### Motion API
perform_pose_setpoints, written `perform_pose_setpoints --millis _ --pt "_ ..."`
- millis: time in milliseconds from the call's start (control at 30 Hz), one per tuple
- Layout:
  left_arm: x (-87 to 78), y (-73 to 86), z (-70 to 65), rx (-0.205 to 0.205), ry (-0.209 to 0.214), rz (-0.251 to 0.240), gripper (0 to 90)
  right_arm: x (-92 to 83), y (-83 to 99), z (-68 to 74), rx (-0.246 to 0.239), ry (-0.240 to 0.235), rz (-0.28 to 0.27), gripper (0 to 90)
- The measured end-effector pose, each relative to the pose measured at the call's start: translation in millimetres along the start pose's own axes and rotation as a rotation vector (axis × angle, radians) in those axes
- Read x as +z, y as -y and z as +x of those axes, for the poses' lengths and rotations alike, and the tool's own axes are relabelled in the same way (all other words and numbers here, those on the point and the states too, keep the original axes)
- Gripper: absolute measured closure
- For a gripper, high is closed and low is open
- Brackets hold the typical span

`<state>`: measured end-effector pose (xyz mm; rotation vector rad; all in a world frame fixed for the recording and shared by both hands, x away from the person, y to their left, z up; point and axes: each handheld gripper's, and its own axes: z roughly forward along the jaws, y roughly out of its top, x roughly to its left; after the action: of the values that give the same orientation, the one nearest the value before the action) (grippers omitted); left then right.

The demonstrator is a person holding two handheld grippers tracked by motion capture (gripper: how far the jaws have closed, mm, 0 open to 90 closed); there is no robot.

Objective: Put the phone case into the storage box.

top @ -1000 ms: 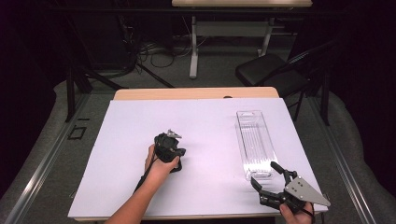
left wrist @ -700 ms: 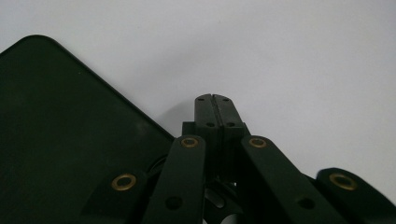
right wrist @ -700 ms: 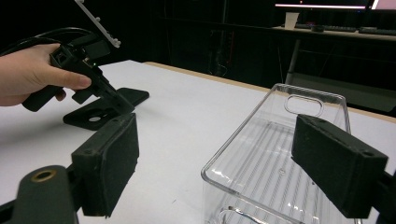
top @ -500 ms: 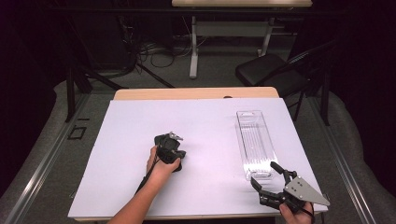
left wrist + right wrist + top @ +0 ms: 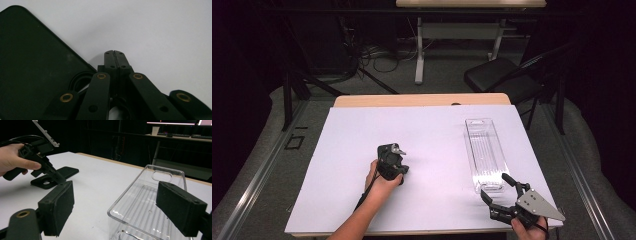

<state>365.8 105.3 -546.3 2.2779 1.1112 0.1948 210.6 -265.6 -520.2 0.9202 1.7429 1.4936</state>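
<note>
Almost nothing has changed over the last second. The left gripper (image 5: pixel 392 161), jaws pressed together and empty, still hovers mid-frame beside the black phone case (image 5: pixel 35 70). The right gripper (image 5: pixel 498 191) keeps its jaws apart at the lower right, just below the clear tray (image 5: pixel 484 152). No pick-up seems begun.
</note>
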Motion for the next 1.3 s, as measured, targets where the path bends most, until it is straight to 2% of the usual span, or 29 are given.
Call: perform_pose_setpoints --millis 133,467,900,1300 --pt "-5.7 6.0 2.3 0.014 -0.010 0.002 90.0 0.0 0.1 0.1 0.004 -0.001 0.001 14.5" --pt "-17.4 20.1 11.4 0.016 -0.020 0.012 90.0 0.7 0.2 0.4 0.000 0.000 0.005 14.5" --pt "-33.9 43.5 29.4 -0.027 -0.035 -0.006 90.0 1.7 0.8 0.8 0.001 0.003 0.003 14.6" --pt "-43.2 54.9 40.2 -0.050 -0.044 -0.014 90.0 1.9 0.8 0.6 -0.002 0.005 0.004 14.5"
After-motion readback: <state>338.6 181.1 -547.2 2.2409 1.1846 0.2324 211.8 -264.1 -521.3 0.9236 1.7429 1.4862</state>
